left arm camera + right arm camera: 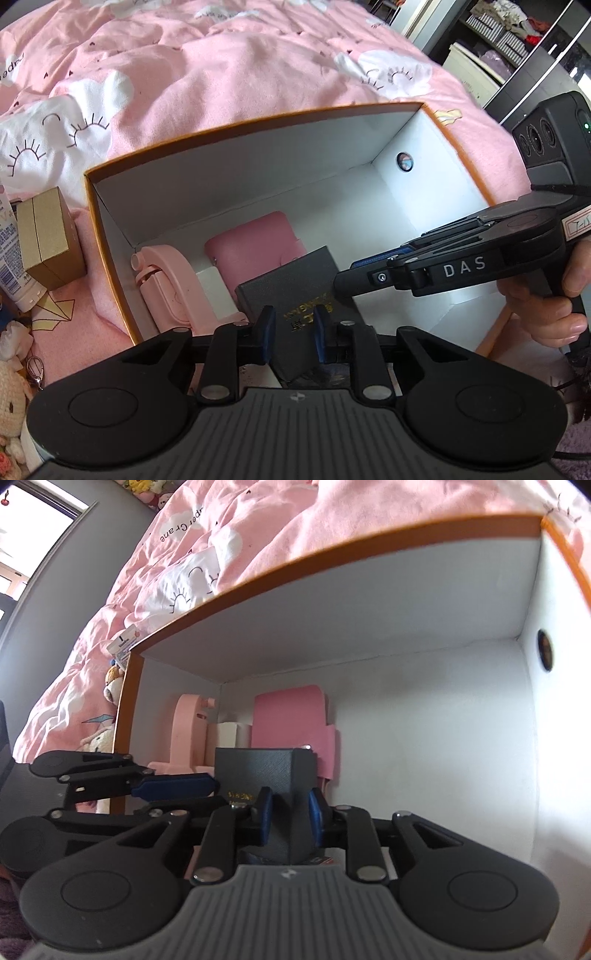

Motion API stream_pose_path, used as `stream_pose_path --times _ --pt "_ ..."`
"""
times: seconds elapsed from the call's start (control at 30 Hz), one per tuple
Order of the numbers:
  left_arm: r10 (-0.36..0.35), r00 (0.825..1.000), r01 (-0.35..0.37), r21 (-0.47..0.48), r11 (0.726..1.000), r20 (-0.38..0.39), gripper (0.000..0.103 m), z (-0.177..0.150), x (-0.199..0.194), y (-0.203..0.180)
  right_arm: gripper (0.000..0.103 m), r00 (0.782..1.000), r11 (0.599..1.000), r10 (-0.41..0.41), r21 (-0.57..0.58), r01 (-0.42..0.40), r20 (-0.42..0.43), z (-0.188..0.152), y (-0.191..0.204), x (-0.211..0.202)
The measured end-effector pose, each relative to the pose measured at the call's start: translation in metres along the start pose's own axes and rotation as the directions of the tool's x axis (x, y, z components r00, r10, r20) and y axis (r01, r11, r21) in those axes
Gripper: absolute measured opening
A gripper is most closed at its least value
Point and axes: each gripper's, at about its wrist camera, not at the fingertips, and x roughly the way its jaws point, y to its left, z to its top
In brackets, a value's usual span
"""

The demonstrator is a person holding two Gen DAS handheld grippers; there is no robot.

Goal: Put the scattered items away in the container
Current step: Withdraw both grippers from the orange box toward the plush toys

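Observation:
An orange-rimmed white box [258,122] lies on the pink bed; it also shows in the right wrist view [332,554]. Inside are a pink stand [166,280], a pink case [255,243], a white block [214,291] and a dark grey gift box [299,306] with gold lettering. My left gripper [293,332] is closed on the grey box's near edge. My right gripper [290,818] is closed on the same grey box [258,768] from the right side; it shows in the left wrist view [354,273] reaching into the container.
A gold cardboard box [48,240] and a white tube [11,254] lie left of the container. A crochet bunny [11,406] and small trinkets sit at the lower left. Shelving [495,37] stands beyond the bed's far right.

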Motion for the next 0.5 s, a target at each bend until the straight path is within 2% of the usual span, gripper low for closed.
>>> stream_pose_path --times 0.07,0.17,0.23,0.3,0.5 --pt "0.017 1.0 -0.017 0.005 1.0 0.015 0.026 -0.002 -0.007 -0.003 0.026 1.0 0.999 -0.02 -0.025 0.021 0.021 -0.003 0.006 -0.008" --pt "0.04 0.998 -0.041 0.022 0.999 0.048 0.027 -0.007 -0.019 -0.008 0.034 0.996 0.996 -0.053 -0.068 0.057 0.065 -0.008 0.018 -0.019" --pt "0.05 0.996 -0.052 0.027 0.998 0.072 0.029 -0.011 -0.029 -0.01 0.035 0.991 0.99 -0.084 -0.101 0.094 0.104 -0.013 0.028 -0.026" --pt "0.064 0.993 -0.067 0.026 0.997 0.1 0.03 -0.017 -0.039 -0.01 0.041 0.982 0.983 -0.11 -0.13 0.13 0.15 -0.018 0.039 -0.032" --pt "0.131 0.972 -0.131 -0.015 0.991 0.195 0.03 -0.033 -0.076 0.004 0.044 0.958 0.967 -0.133 -0.177 0.181 0.254 -0.03 0.072 -0.044"
